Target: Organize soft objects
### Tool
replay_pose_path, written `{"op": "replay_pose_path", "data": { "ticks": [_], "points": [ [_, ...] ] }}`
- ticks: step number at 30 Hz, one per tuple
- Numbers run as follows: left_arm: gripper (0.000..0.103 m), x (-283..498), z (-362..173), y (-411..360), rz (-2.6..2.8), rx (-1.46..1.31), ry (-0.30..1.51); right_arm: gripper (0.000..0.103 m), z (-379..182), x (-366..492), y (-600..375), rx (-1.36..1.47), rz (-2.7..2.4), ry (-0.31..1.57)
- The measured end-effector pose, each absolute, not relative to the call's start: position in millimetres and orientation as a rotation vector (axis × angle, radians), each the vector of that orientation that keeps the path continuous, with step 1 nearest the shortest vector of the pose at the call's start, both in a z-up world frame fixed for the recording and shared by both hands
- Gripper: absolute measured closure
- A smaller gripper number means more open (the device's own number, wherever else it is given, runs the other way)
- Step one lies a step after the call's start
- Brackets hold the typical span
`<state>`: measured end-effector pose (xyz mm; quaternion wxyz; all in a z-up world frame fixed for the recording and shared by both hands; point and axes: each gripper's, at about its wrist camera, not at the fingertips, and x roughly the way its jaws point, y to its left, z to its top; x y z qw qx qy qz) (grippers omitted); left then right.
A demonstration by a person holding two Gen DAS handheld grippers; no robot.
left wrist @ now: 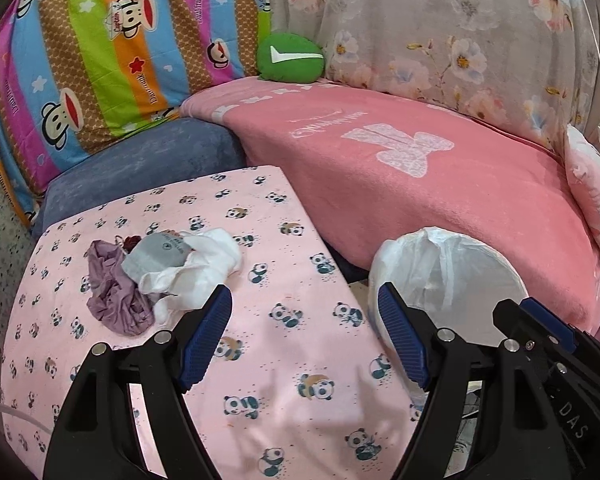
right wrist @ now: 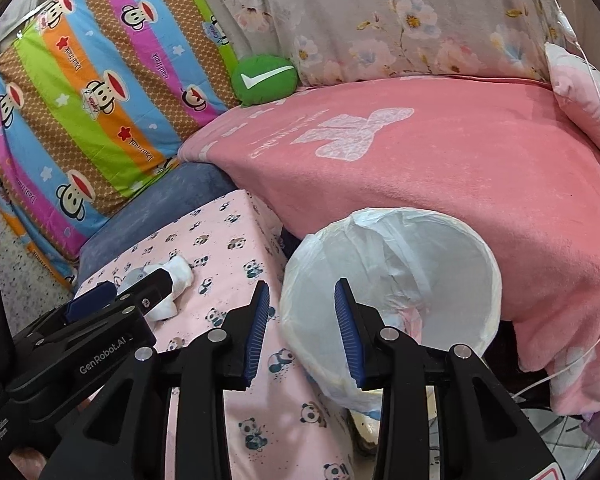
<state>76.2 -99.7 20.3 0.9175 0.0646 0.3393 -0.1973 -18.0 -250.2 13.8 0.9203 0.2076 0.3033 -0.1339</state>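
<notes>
Nothing binned yet: sock pile (left wrist: 162,276) ahead-left of left claw (left wrist: 304,336), lined bin (right wrist: 400,280) beyond right claw (right wrist: 302,336); both agape, empty.

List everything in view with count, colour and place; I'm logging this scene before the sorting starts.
small garments: a pile, purple, grey and white, on the panda cloth, left
panda cloth: one, pale pink, covering the near surface
lined bin: one, white bag, right of the panda cloth
pink blanket: one, over the seat behind
green cushion: one, far back
striped monkey bedding: one, multicolour, back left
floral fabric: one, grey-pink, back right
left tool: open, empty
right tool: open, empty
</notes>
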Motion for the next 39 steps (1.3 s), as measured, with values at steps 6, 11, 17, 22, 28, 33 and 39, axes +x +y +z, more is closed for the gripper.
{"op": "replay_pose_path", "data": {
  "ticks": [6,11,17,22,28,33,39],
  "points": [
    [0.031,87,14,-53,-0.324,0.09,0.717,0.066,15,-3,-212,0.406,-0.216,0.643],
    [0.031,96,9,-11,-0.258,0.048,0.735,0.066,16,10,-177,0.378,-0.169,0.663],
    [0.025,106,0,38,-0.174,0.007,0.747,0.059,14,25,-143,0.365,-0.131,0.678],
    [0.019,114,-7,73,-0.103,-0.013,0.747,0.053,8,44,-114,0.365,-0.097,0.702],
    [0.015,126,-15,104,-0.054,-0.029,0.751,0.053,-1,72,-86,0.36,-0.052,0.737],
    [0.015,140,-22,123,-0.036,-0.063,0.766,0.053,-8,100,-65,0.341,-0.029,0.755],
    [0.015,164,-30,133,-0.027,-0.085,0.781,0.053,-17,132,-51,0.336,-0.017,0.771]
  ]
}}
